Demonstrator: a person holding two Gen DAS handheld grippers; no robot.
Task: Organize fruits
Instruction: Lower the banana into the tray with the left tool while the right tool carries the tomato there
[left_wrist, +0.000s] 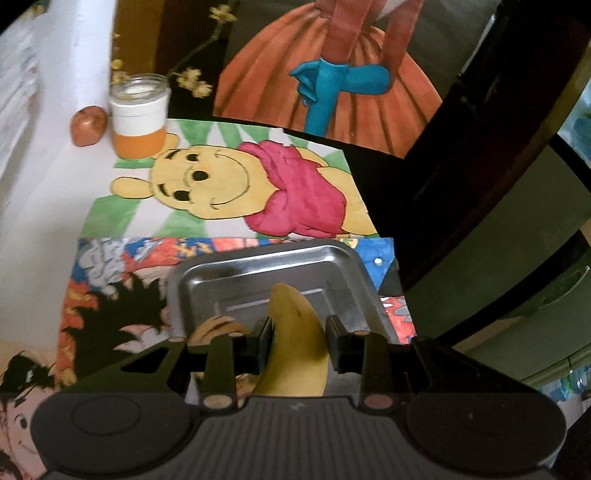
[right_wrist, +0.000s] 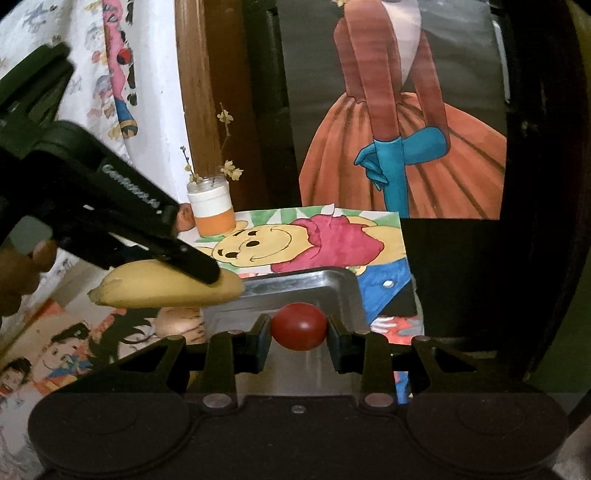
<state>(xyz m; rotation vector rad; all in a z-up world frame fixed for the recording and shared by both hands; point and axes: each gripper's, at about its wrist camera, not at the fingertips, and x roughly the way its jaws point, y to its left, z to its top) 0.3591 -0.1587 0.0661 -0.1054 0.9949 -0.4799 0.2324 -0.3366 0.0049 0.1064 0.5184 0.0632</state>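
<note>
1. While both hands are carrying fruit toward the metal tray (left_wrist: 332, 258), the left gripper (left_wrist: 299, 332) is clamping a banana (left_wrist: 295, 350) between its pads, with the banana's tip hanging over the tray's floor.
2. Across from it, the right gripper (right_wrist: 299, 330) is squeezing a small red fruit (right_wrist: 299, 326), which looks like a tomato or plum, just over the tray's near rim (right_wrist: 332, 280).
3. Doing this well means bringing each fruit low over the tray before letting go, since the round one is likely to roll and the banana is sticking out lengthwise.
4. Keeping the two grippers apart matters too: they are crowding the same small tray.
5. Only the right camera is showing the left gripper (right_wrist: 212, 275) from outside, pinching the banana (right_wrist: 166, 284) near its middle, plus a brownish object (right_wrist: 181, 321) beside the tray.
6. Only the left camera is showing plainly an apple-like fruit (left_wrist: 88, 125) next to the jar (left_wrist: 139, 114), well apart from the tray.
</note>
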